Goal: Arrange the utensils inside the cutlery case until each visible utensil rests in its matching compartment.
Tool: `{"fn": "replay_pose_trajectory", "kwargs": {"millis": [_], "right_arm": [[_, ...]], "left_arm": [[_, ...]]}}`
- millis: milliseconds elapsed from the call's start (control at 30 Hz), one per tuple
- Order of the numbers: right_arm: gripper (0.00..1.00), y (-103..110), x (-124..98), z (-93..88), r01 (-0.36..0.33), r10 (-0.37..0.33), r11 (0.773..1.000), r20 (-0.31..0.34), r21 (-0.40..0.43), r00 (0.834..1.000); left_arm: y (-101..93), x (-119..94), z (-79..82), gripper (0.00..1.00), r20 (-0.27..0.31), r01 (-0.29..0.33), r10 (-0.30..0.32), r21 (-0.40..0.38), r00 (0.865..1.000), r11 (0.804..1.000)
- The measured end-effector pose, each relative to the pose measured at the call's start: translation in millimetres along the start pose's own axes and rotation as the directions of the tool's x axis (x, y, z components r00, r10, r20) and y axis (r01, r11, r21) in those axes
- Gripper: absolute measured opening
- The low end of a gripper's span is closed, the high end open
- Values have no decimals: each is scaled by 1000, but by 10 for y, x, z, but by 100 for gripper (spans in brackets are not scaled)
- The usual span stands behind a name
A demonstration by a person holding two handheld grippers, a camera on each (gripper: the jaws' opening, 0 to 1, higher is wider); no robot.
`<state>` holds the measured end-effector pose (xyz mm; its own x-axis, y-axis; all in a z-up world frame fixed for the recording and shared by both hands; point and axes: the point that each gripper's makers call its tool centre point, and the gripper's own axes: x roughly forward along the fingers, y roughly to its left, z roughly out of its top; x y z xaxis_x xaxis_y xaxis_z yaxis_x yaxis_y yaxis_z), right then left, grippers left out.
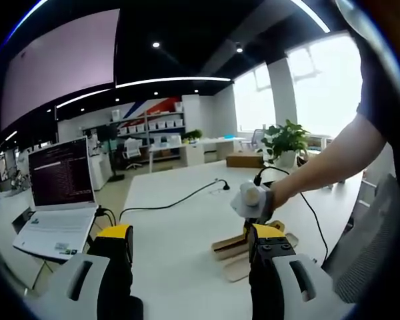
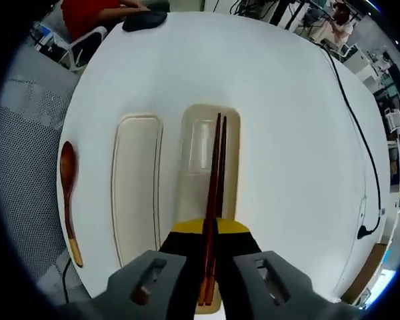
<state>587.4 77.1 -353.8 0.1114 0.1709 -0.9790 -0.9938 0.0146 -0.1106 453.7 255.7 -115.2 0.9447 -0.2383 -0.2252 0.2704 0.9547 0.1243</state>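
In the right gripper view, my right gripper (image 2: 211,250) is shut on a pair of dark red chopsticks (image 2: 216,167). They point forward over the beige cutlery case tray (image 2: 233,133). The case's second half (image 2: 137,193) lies open to its left. A wooden spoon (image 2: 68,197) rests on the table at the left edge, outside the case. In the left gripper view, my left gripper (image 1: 190,250) is open and holds nothing above the white table. The right gripper (image 1: 252,200) comes in from the right in a hand, above the case (image 1: 230,248).
An open laptop (image 1: 60,197) sits at the table's left edge, with a black cable (image 1: 180,199) running across the top. A potted plant (image 1: 287,143) and a cardboard box (image 1: 243,160) stand farther back. A mesh chair (image 2: 27,173) borders the table, and a black object (image 2: 145,21) lies at its far end.
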Motion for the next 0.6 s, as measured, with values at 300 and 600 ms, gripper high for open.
{"fn": "replay_pose_trajectory", "kwargs": {"millis": [300,600], "right_arm": [[18,-59,-145,96,44,-44,999,71,5,997],[19,-91,-398,249,96,-109,993,207,72,972]], "left_arm": [[2,-1,20,73,9,1,-1,-4,1000,1000],[-5,-3,19,73,8,2,-2,0,1000,1000]]}}
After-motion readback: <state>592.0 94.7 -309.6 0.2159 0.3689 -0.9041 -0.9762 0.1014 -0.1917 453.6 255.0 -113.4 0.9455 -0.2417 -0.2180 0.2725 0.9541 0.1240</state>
